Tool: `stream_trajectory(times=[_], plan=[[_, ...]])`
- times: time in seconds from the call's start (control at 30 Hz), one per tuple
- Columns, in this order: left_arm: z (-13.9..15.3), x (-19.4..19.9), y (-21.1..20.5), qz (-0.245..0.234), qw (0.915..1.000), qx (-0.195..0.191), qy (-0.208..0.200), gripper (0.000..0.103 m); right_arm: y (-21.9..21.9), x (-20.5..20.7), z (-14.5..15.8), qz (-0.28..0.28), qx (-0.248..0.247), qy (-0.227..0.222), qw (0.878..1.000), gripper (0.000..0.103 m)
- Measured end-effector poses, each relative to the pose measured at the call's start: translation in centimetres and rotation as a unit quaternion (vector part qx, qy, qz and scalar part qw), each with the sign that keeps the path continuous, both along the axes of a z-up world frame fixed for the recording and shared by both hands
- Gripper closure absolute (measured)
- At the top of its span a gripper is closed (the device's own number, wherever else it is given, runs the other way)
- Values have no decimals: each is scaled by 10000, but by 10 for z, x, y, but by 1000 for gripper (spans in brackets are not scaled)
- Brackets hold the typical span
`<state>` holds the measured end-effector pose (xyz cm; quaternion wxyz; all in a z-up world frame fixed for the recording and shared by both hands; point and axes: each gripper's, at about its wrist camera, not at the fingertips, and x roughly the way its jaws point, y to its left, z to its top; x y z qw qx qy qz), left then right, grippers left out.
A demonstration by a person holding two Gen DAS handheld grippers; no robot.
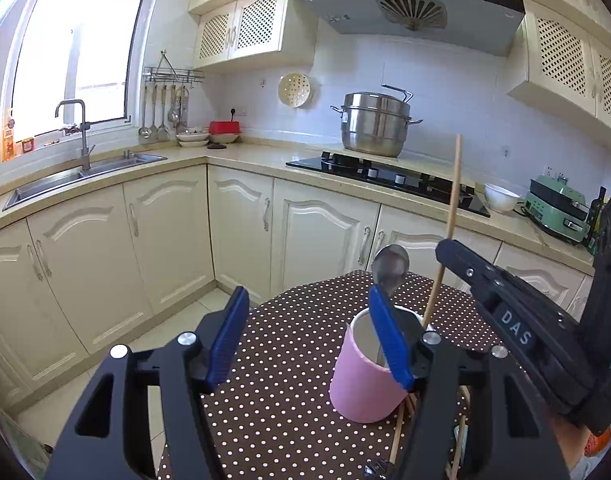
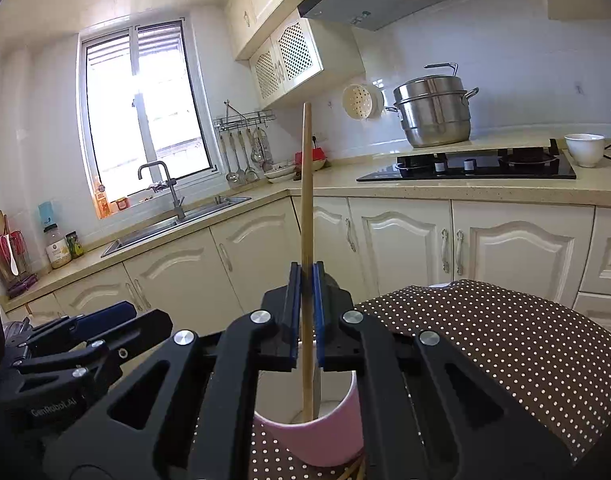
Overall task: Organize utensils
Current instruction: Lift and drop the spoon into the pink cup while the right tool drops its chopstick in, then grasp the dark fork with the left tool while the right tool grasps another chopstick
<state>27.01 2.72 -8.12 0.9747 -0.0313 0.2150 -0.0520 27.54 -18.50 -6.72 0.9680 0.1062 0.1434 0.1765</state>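
Left claw (image 1: 309,336) open, jaws spread wide, nothing pinched. Its right blue pad (image 1: 389,340) sits in front of the pink cup (image 1: 361,384), which stands on the dotted worktop (image 1: 289,400) near the edge closest to the camera. A metal spoon (image 1: 390,266) stands in the cup, bowl end up, sticking out above the rim.

Right claw (image 2: 305,304) closed on a wooden chopstick (image 2: 306,184), gripped partway along its length. The stick is close to upright in the right wrist view, and its lower end is inside the cup (image 2: 317,436), down near the bottom. From the left wrist view the same chopstick (image 1: 451,208) leans slightly, passing behind the cup rim, with the right claw (image 1: 449,250) just beside the spoon.

More wooden sticks (image 1: 397,428) lie flat on the worktop beside the cup base, partly hidden by the left claw.
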Motion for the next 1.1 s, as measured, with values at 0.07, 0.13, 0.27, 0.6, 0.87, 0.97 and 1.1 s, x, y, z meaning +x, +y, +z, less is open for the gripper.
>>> stream_trajectory(times=[0.07, 0.13, 0.27, 0.6, 0.87, 0.97, 1.1], plan=[[1, -2, 0, 0, 10000, -5, 8, 41, 0, -7, -1, -39, -41, 38, 10000, 96], [2, -6, 0, -3, 10000, -21, 19, 41, -1, -12, -2, -73, -65, 95, 9999, 96], [5, -16, 3, 1, 10000, -19, 18, 41, -1, -20, -4, -106, -90, 229, 9996, 95], [11, -48, 6, -46, 10000, 41, 53, 38, -7, -57, 7, -190, -86, 114, 9997, 48], [1, -68, 7, -509, 9959, -160, 733, 36, -30, -93, 14, -452, -262, 242, 9983, 45], [-11, -69, 2, -714, 9899, -197, 1209, 36, -34, -104, 10, -513, -466, 400, 9968, 43], [-39, -64, -11, -961, 9739, -264, 2041, 36, -42, -112, -5, -553, -715, 781, 9928, 41]])
